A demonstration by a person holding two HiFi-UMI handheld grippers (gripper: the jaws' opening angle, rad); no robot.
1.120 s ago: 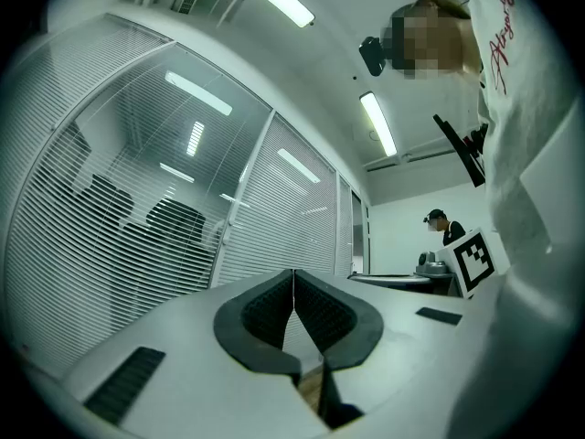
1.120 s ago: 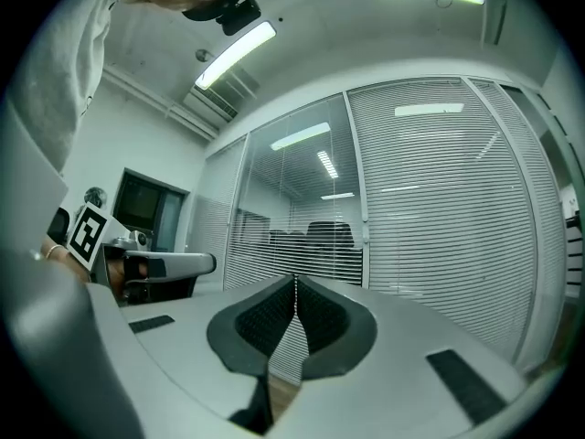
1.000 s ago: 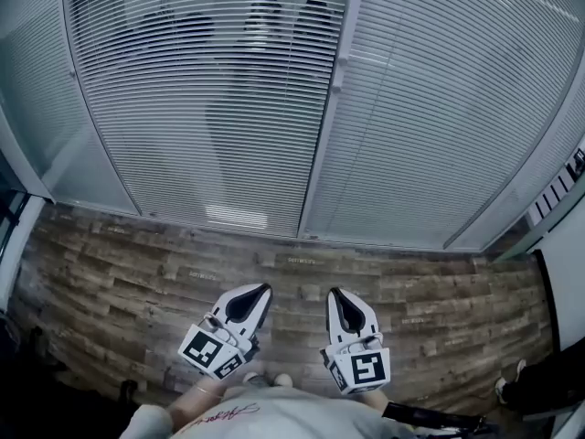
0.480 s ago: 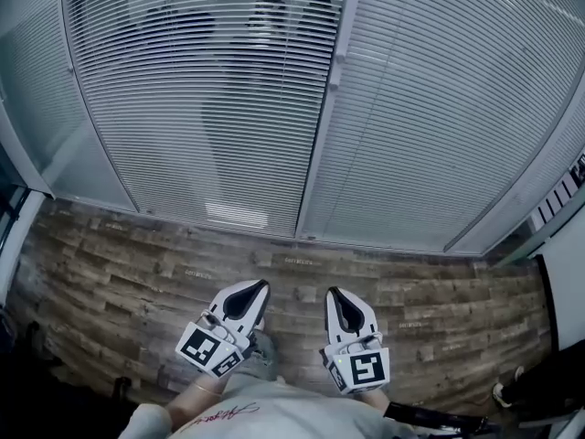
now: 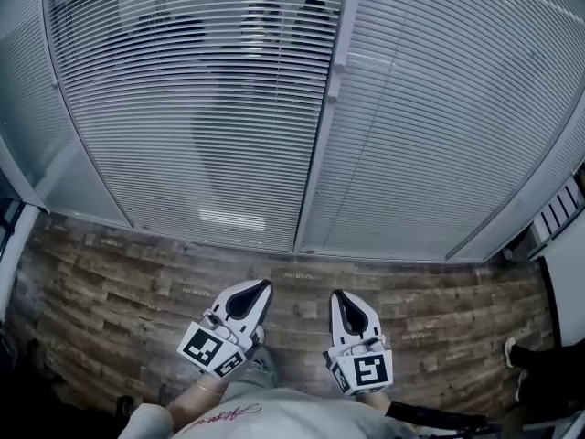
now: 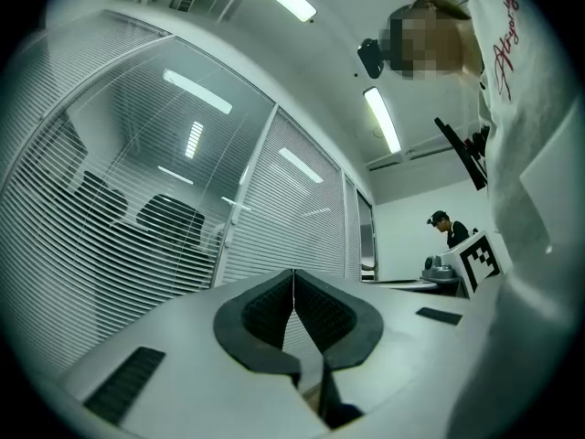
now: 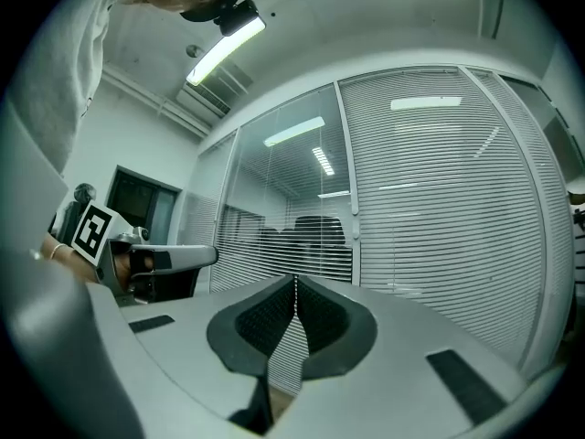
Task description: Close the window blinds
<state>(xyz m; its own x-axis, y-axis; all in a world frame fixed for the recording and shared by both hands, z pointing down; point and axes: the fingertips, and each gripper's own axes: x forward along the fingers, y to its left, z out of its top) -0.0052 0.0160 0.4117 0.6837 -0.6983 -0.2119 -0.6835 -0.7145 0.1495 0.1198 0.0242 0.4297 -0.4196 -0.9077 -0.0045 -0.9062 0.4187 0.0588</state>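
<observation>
1. Ahead of the person, past the wood floor (image 5: 110, 277), two panels stand either side of a white post (image 5: 320, 140). The left window blind (image 5: 183, 117) has its slats tilted open, so chairs (image 5: 265, 16) show through it. The right window blind (image 5: 448, 126) reads as a nearly solid white sheet and looks already shut.
2. Both the left gripper (image 5: 266, 287) and the right gripper (image 5: 335, 294) hang low by the person's body, well apart from the panels. Each gripper view shows its jaws clenched together with nothing between them.
3. What could go wrong:
   - Reaching in with the jaws clenched would only bump the control, since they must be released first.
   - Clamping a slat instead of the control would likely bend it.
   - A small fitting (image 5: 334, 85) on the post may be the tilt control, but it is too small to tell. Guessing wrong would waste the reach.
   - Turning the control the wrong way would probably leave the slats open.
   - I cannot tell whether the slats sit behind glass. If they do, a jaw pushed at them would strike the pane.
4. Each slat's long axis runs level, across its panel from side to side, while the blind as a whole hangs upright down to the floor. The left blind's slats lie roughly edge-on to the room. Closing them means rolling each about its long axis until its face points outward.
</observation>
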